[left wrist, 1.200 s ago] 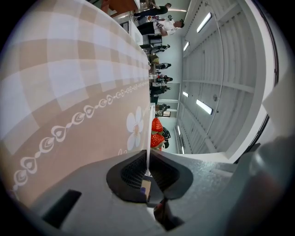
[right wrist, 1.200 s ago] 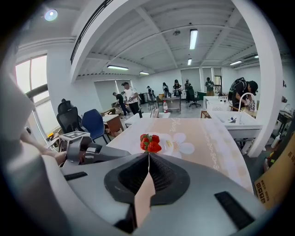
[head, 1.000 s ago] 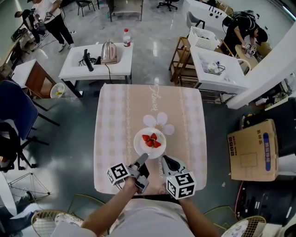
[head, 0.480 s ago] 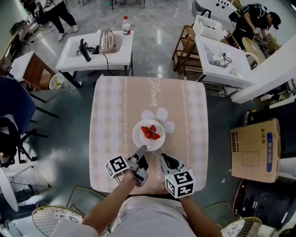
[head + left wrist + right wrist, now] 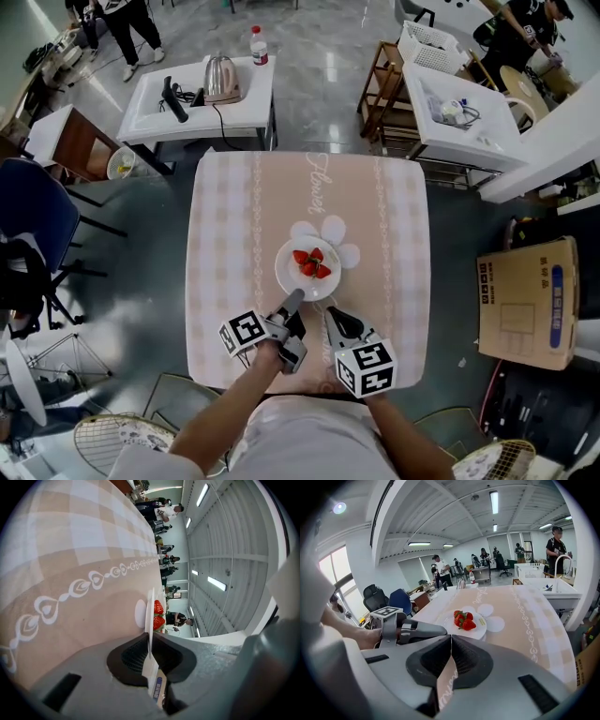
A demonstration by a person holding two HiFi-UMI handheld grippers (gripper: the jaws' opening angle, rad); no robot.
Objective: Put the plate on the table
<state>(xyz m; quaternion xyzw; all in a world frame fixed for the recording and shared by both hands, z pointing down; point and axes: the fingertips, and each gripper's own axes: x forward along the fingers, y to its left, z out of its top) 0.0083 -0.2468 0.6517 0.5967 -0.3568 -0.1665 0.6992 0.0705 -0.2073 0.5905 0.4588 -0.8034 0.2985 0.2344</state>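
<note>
The table (image 5: 234, 216), covered in a pale checked cloth, has plenty of free surface, so room is not the worry; the cloth is, since a plate pushed or dragged across it could ruck it up and pull it toward the near edge. The plate (image 5: 291, 274) lies about midway between the left and right edges and closer to the near edge than the far one, just on the near side of a printed flower. No view shows whether its foot touches the cloth or hangs just above it. The left gripper (image 5: 294, 300) is clamped tight on the plate's near rim, and the left gripper view shows the thin white edge pinched between its pads. That is a one-sided hold on a smooth lip, so the plate's own weight levers against it. A slip or a twist of the wrist would likely dip the far side. Opening the jaws before the foot sits flat would let the plate drop and clatter. The right gripper (image 5: 330, 314) hovers just beside the left one near the near edge, jaws fully together on nothing, so it gives no support. The strawberries (image 5: 310, 263) are heaped loosely in the middle of the plate, and any tilt or jolt could roll them off onto the cloth.
</note>
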